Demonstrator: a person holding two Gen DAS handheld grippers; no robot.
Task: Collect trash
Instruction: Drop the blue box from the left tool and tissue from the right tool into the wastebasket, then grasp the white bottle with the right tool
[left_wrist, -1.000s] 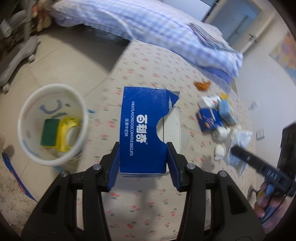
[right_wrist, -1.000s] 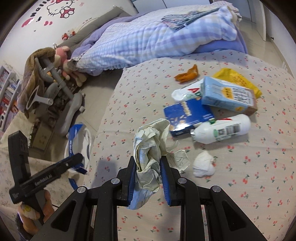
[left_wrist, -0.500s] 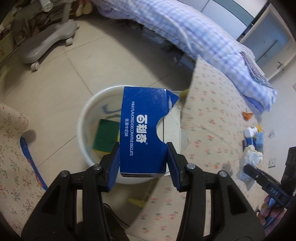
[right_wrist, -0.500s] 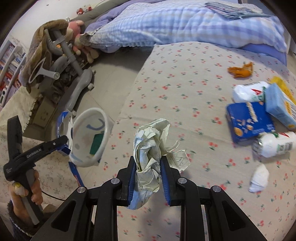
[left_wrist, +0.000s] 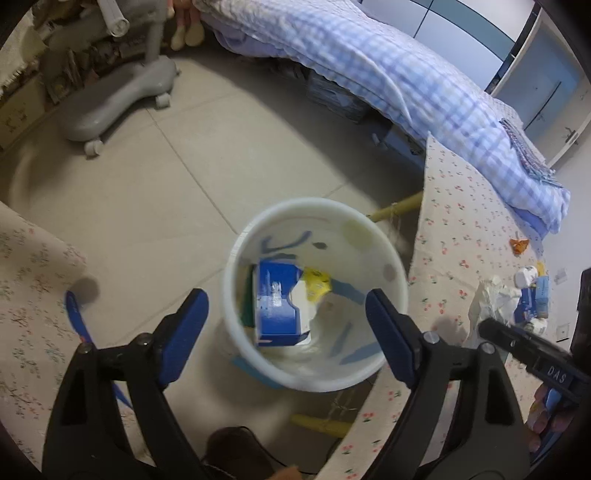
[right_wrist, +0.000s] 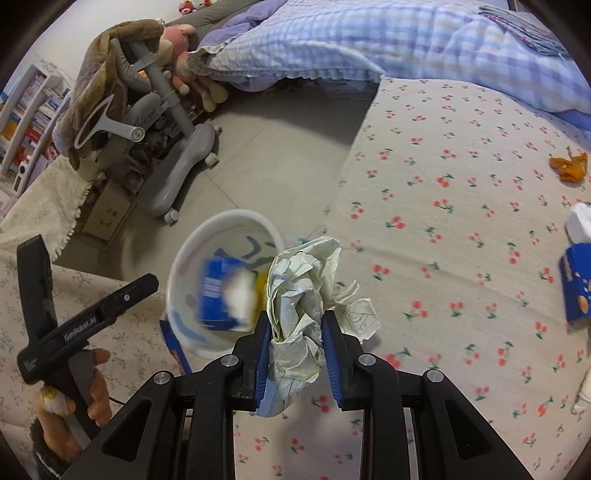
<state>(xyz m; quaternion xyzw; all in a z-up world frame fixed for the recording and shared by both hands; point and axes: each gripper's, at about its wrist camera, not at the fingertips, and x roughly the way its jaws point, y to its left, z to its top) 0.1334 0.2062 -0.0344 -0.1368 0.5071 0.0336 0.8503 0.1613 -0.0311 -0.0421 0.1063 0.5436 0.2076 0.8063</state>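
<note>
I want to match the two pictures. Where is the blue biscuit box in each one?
Left wrist view: the blue biscuit box lies inside the white bin, between the opening, empty left gripper fingers.
Right wrist view: blurred, in the bin, left of the crumpled paper.
Shared landmark: the white bin.

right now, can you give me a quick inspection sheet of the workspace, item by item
surface: cherry-print cloth over a low surface, beside bare floor tiles
job's things: white bin on the floor with a blue biscuit box inside; crumpled paper in the right hand-held gripper
clutter: orange peel, another blue box and a white pack on the cloth
grippers: left hand-held gripper above the bin, jaws opening, nothing between them; right shut on the paper
cables: nothing seen for certain
surroundings: checked duvet, grey chair base, bookshelf
</note>
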